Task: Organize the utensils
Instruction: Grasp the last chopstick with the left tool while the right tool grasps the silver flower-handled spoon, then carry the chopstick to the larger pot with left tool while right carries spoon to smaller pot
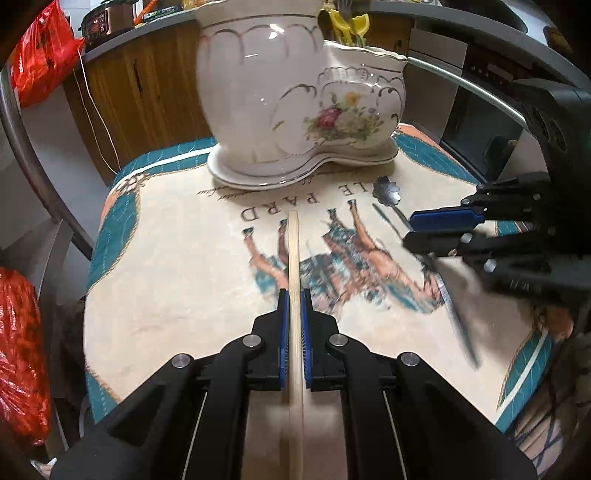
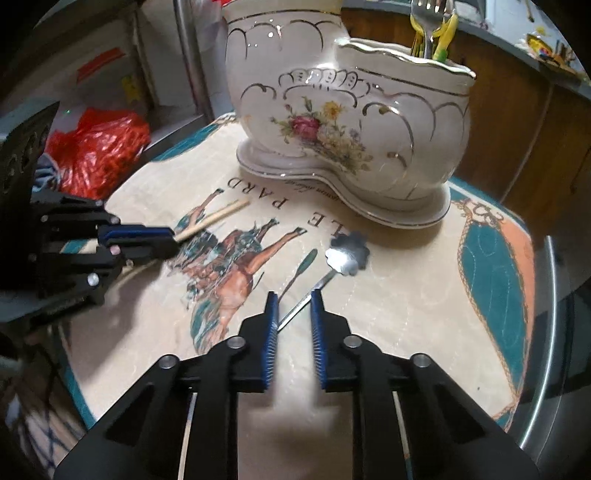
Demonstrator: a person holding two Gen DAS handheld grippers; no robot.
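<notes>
A: Left gripper [image 1: 294, 295] status?

B: Blue pads clamped tight on the pale wooden chopsticks [image 1: 293, 251]. They run forward between the fingers, far end over the printed horse-and-rider tablecloth [image 1: 177, 266], short of the holder.

A: Right gripper [image 2: 293, 299]?

B: Jaws partly closed, a gap left between the pads. The thin handle of the flower-shaped metal spoon [image 2: 349, 253] lies on the cloth and runs into that gap; pads don't press on it. Nothing held.

A: The holder?

B: White ceramic utensil holder with gold trim and floral print [image 2: 351, 122] stands at the far edge of the cloth, just beyond the spoon's bowl. Its lower compartment has a metal fork [image 2: 428, 22] and yellow-handled pieces [image 2: 445, 33] standing upright.

A: Surroundings?

B: Red plastic bag [image 2: 99, 151] off the table's edge, on the left gripper's side.
</notes>
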